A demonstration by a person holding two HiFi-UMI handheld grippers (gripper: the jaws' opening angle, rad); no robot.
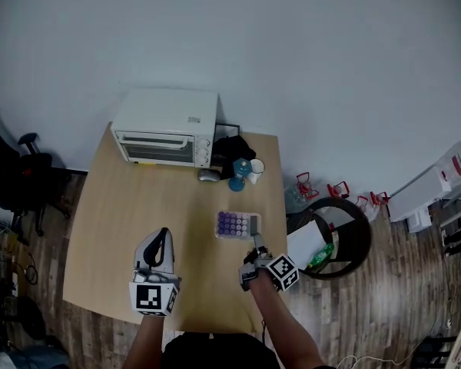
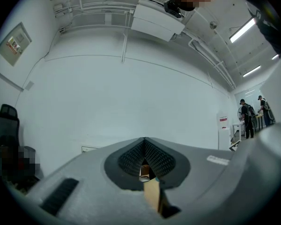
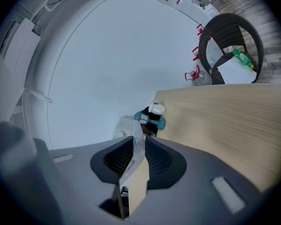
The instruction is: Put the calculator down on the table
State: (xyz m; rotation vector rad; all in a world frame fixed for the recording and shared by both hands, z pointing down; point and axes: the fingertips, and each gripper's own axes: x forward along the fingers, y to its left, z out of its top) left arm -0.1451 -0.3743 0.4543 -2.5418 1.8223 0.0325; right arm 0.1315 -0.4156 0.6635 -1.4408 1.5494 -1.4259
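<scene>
The calculator [image 1: 237, 224], pale with purple keys, shows over the wooden table [image 1: 131, 221] right of centre. My right gripper [image 1: 257, 242] is shut on its near right corner. In the right gripper view the calculator [image 3: 136, 146] appears edge-on as a thin clear slab clamped between the dark pads [image 3: 159, 161]. Whether it rests on the tabletop I cannot tell. My left gripper [image 1: 163, 233] hovers over the near left part of the table, shut and empty. In the left gripper view, the left gripper [image 2: 144, 150] has its pads pressed together.
A white toaster oven [image 1: 167, 127] stands at the table's far edge. Beside it are a black object [image 1: 232, 146], a teal item [image 1: 240, 171], a white cup [image 1: 257, 165] and a small grey object [image 1: 208, 175]. A dark round basket [image 1: 342, 237] sits on the floor at right.
</scene>
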